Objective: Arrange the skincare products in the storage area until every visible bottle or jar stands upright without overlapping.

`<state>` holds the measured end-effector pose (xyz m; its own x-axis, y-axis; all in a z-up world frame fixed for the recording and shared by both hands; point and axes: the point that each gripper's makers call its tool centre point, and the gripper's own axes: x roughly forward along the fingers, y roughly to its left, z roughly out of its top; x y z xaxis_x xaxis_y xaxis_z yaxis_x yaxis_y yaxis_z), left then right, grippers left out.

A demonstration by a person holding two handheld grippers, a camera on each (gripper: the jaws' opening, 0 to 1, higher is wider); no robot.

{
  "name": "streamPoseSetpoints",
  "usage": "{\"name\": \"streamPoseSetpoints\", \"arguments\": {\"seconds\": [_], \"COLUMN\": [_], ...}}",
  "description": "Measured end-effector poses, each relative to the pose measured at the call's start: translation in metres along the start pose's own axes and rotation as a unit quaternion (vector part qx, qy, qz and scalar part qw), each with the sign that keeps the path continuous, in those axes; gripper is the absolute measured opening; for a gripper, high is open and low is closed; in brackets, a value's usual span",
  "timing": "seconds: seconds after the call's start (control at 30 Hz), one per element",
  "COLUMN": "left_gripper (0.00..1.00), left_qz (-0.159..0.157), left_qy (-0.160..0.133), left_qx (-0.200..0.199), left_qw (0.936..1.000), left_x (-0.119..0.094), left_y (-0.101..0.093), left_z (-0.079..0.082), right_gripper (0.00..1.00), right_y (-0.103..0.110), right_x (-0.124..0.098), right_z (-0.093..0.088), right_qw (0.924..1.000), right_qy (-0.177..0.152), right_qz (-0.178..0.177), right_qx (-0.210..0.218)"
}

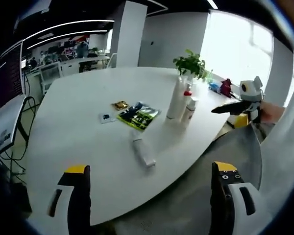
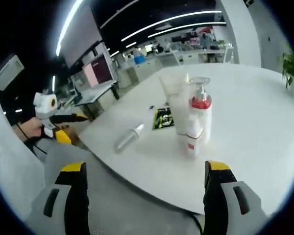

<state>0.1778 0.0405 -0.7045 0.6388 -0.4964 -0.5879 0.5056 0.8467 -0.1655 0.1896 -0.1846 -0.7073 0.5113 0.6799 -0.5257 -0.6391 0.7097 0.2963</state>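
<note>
A white tube point(image 1: 143, 152) lies flat on the white table point(image 1: 78, 127), in front of and between my left gripper's point(image 1: 152, 196) open, empty jaws. Three upright containers cluster near the table's right edge: a tall white tube point(image 1: 176, 100), a pump bottle with a red collar point(image 1: 187, 92) and a small white bottle point(image 1: 189, 109). In the right gripper view the same cluster stands close ahead: tall tube point(image 2: 174, 103), pump bottle point(image 2: 201, 107), small bottle point(image 2: 193, 139). The lying tube point(image 2: 129, 137) is to their left. My right gripper point(image 2: 147, 196) is open and empty, off the table's edge.
A green packet point(image 1: 138, 116), a small gold item point(image 1: 120, 105) and a small dark item point(image 1: 106, 117) lie mid-table. A potted plant point(image 1: 191, 63) stands behind the bottles. The right gripper point(image 1: 230, 107) hovers past the table's right edge; the left gripper point(image 2: 71, 119) appears at left. Desks and monitors fill the background.
</note>
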Motion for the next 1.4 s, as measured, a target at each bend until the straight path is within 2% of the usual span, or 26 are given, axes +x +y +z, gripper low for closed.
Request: {"name": "streamPoseSetpoints", "arguments": {"seconds": [0.3,0.53,0.7,0.8,0.9,1.1,1.4], "left_gripper": [0.97,0.93,0.89,0.85,0.82,0.77,0.64], "left_qz": [-0.022,-0.011,-0.003,-0.001,0.002,0.014,0.012], "left_qy": [0.017,0.022,0.038,0.06,0.067,0.091,0.116], "left_qx": [0.011,0.006,0.005,0.003,0.005,0.003,0.021], "left_qw": [0.9995,0.9997,0.9993,0.9982,0.9978,0.9957,0.9929], "left_x": [0.022,0.042,0.053,0.062,0.069,0.083,0.101], "left_y": [-0.013,-0.006,-0.006,-0.005,-0.006,0.006,0.007], "left_z": [0.004,0.005,0.003,-0.006,-0.007,-0.017,-0.017], "right_gripper": [0.98,0.96,0.97,0.96,0.96,0.96,0.94], "right_y": [0.0,-0.002,0.003,0.004,0.001,-0.005,-0.008], "right_x": [0.002,0.005,0.009,0.011,0.012,0.011,0.01], "right_z": [-0.005,-0.008,-0.01,-0.009,-0.01,-0.009,-0.011], "right_qw": [1.0,1.0,0.9995,0.9992,0.9993,0.9993,0.9992], "right_qy": [0.005,0.009,0.014,0.013,0.012,0.008,0.008], "right_qz": [0.001,-0.003,-0.008,-0.004,-0.006,-0.015,-0.024], "right_qx": [0.0,-0.002,-0.028,-0.039,-0.036,-0.032,-0.029]}}
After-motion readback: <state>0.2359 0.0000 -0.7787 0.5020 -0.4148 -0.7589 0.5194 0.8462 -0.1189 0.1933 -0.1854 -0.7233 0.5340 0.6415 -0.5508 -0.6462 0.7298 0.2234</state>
